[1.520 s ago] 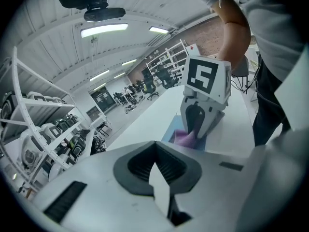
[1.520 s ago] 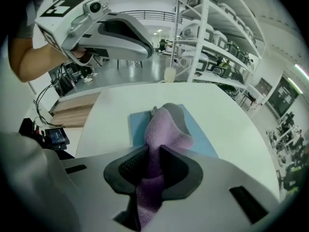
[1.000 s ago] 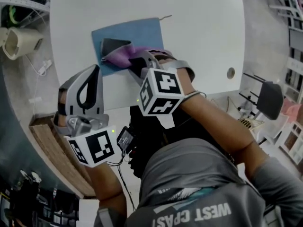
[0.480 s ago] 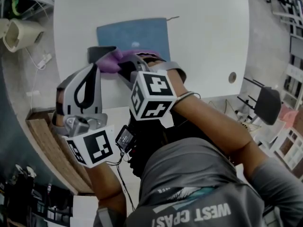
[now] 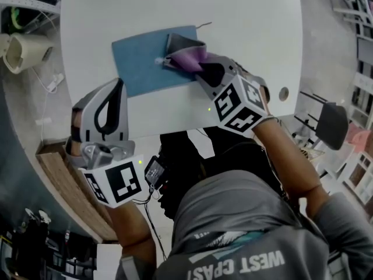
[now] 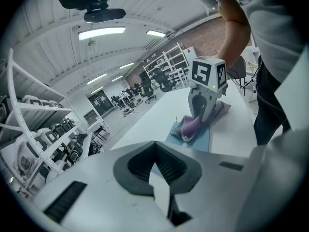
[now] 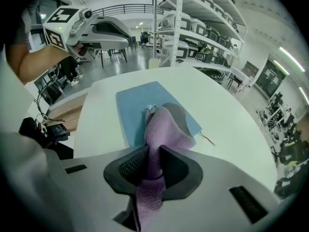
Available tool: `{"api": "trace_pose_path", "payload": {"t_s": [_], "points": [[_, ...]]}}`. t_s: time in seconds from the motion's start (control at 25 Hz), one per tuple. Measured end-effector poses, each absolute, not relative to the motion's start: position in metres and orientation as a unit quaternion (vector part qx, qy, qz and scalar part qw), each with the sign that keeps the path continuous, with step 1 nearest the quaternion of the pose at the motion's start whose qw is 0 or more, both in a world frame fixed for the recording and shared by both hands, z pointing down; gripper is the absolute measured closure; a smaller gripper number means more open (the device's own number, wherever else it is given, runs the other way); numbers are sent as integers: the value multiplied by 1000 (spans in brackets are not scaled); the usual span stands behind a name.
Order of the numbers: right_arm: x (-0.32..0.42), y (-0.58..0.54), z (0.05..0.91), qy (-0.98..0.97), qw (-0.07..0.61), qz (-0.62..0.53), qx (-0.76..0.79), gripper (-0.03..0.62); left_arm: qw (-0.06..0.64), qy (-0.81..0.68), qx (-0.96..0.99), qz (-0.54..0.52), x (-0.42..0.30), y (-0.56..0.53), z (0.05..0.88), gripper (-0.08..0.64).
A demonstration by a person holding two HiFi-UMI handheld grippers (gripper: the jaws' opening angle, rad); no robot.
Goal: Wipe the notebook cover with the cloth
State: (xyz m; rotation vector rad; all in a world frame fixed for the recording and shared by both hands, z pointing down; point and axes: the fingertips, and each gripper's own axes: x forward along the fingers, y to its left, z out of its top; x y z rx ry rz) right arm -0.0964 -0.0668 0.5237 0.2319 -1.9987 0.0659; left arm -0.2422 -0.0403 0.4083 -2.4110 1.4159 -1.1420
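- Mid-wipe: the right gripper (image 7: 153, 166) has its jaws clamped on a bunched purple cloth (image 7: 164, 129) and presses the free end down on the blue notebook (image 5: 140, 63), which lies flat on the white tabletop (image 5: 245, 22), close to its near edge.
- The cloth sits at the notebook's far right corner; the wide left stretch of the cover lies bare, so the job looks partly done at best.
- The next move, by this reading, calls for a sweep back to the left with steady downward pressure, firm enough to clean yet light enough not to push the thin book along the smooth surface.
- The left gripper (image 5: 108, 107) hangs well apart, off the near left edge, jaws together on nothing; it could pin the book if it slides.
- The cloth looks soft and fleecy, folding loosely; the cover is matte, flat and rectangular, with a thin ribbon trailing from its far right corner.
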Motion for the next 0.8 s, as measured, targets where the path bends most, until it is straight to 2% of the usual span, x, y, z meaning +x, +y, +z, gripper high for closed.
{"api": "trace_pose_path", "payload": {"t_s": [0.44, 0.64, 0.8], "points": [[-155, -55, 523, -874, 483, 19, 49, 500, 65, 451, -799, -391, -220, -46, 409, 558], [-126, -67, 522, -870, 486, 27, 79, 500, 73, 446, -799, -396, -211, -49, 403, 558], [-67, -87, 522, -855, 501, 48, 129, 500, 83, 443, -797, -401, -203, -53, 393, 558]]}}
